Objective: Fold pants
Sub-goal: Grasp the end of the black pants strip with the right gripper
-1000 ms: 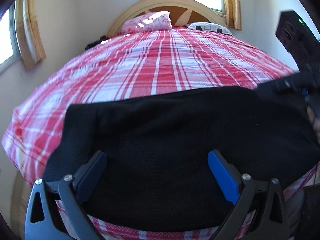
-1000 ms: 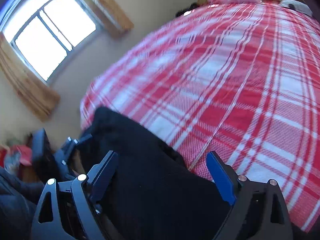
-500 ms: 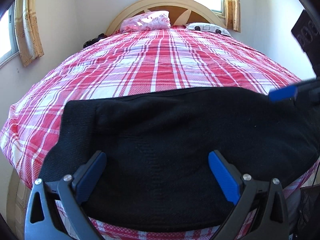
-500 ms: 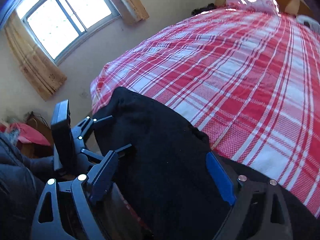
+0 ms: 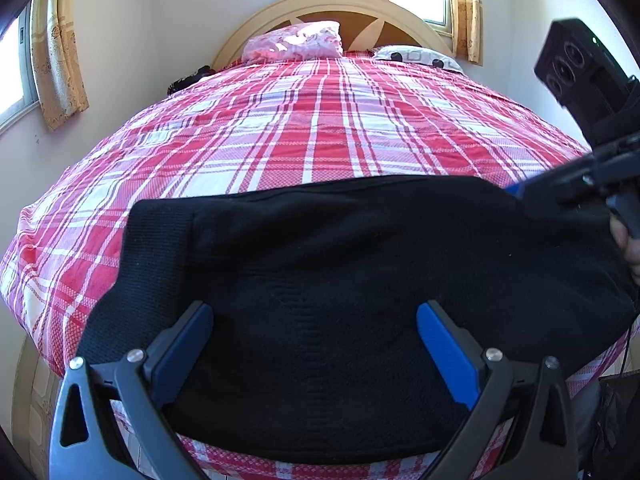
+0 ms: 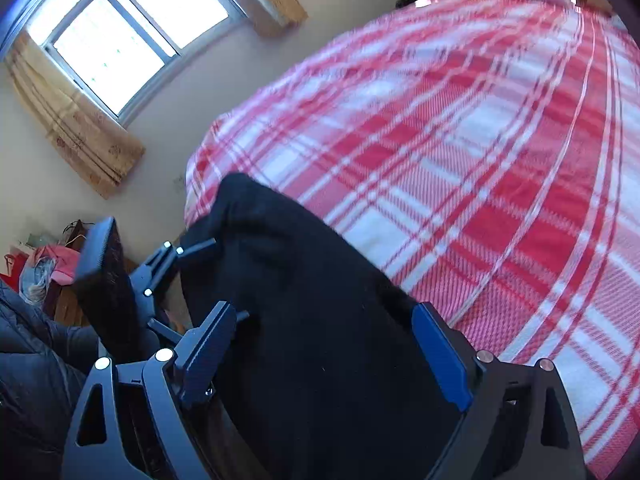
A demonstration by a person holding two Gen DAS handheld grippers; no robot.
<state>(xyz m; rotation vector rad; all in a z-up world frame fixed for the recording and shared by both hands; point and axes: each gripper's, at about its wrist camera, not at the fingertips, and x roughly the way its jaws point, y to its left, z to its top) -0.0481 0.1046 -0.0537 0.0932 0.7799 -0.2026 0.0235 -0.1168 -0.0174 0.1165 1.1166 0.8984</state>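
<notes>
The black pants [image 5: 340, 280] lie folded flat across the near edge of the bed. My left gripper [image 5: 314, 320] is open just above their near edge, with both blue pads wide apart and nothing between them. My right gripper [image 6: 324, 328] is also open over the right end of the pants [image 6: 312, 300]. It shows at the right of the left wrist view [image 5: 560, 184], low at the cloth's far right corner. The left gripper shows in the right wrist view [image 6: 172, 256] at the left end of the pants.
The bed [image 5: 320, 128] has a red and white plaid cover, with pillows [image 5: 296, 42] and a wooden headboard at the far end. Walls and curtained windows [image 6: 120, 40] stand close on the left. A person's dark sleeve [image 6: 32, 340] and cluttered furniture are at the lower left.
The right gripper has swung and shifted over the right end of the pants. The left gripper has stayed almost still. The pants have kept the same folded shape.
</notes>
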